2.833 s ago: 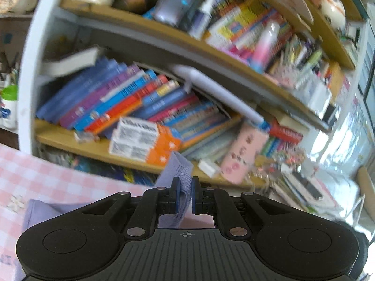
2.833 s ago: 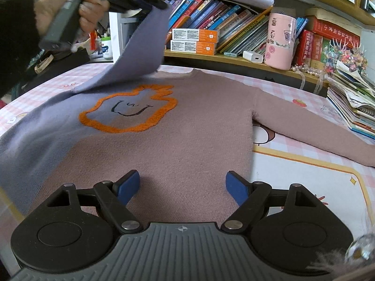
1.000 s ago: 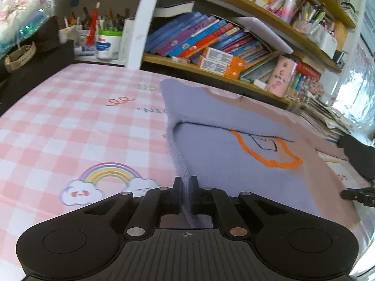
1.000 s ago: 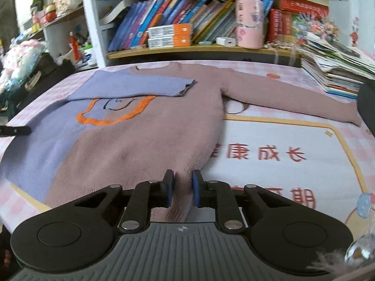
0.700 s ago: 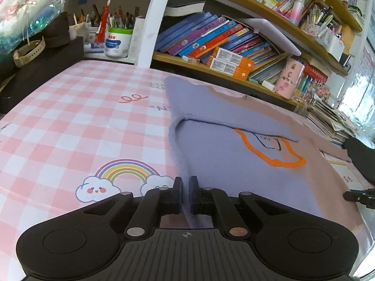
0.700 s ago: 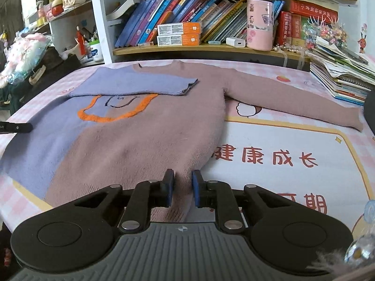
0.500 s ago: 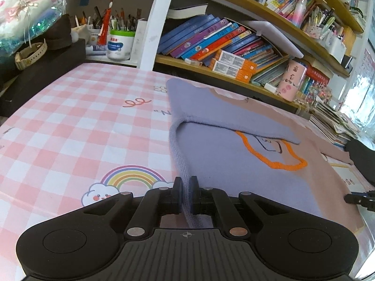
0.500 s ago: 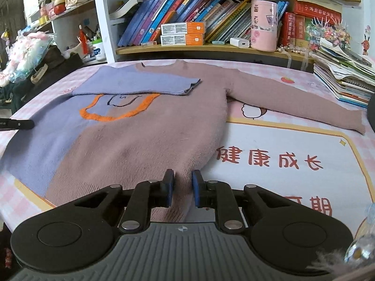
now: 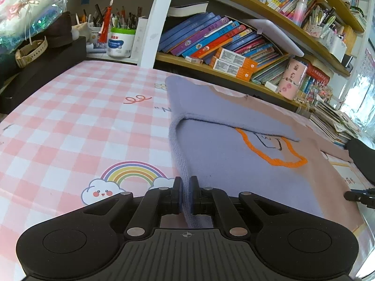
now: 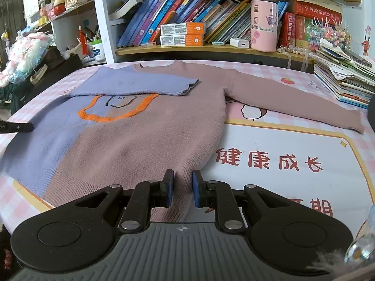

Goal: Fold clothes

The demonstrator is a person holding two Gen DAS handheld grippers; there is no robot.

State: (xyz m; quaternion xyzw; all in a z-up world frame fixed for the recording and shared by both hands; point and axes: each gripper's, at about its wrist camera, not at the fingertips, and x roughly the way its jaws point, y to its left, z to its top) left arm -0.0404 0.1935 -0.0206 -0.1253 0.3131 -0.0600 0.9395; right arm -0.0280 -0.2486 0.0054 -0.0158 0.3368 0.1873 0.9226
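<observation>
A purple and mauve sweater (image 10: 145,138) with an orange outlined face lies flat on the table. Its purple sleeve (image 10: 138,84) is folded across the chest; the mauve sleeve (image 10: 293,100) stretches out to the right. My left gripper (image 9: 186,193) is shut on the sweater's purple side edge (image 9: 180,164) near the hem. My right gripper (image 10: 182,190) is shut on the mauve bottom corner of the sweater, on its right side. The left gripper's tip shows at the left edge of the right wrist view (image 10: 16,127).
The table has a pink checked cloth (image 9: 70,128) with a rainbow print. A mat with red characters (image 10: 281,161) lies to the right. A bookshelf (image 10: 187,30) runs along the back. A stack of books (image 10: 344,79) stands at the right. A dark bag (image 9: 35,70) lies at the left.
The purple sleeve was laid across the chest and released. Both grippers then closed on the sweater's lower edges; over the last second they hold still, the views shifting only slightly.
</observation>
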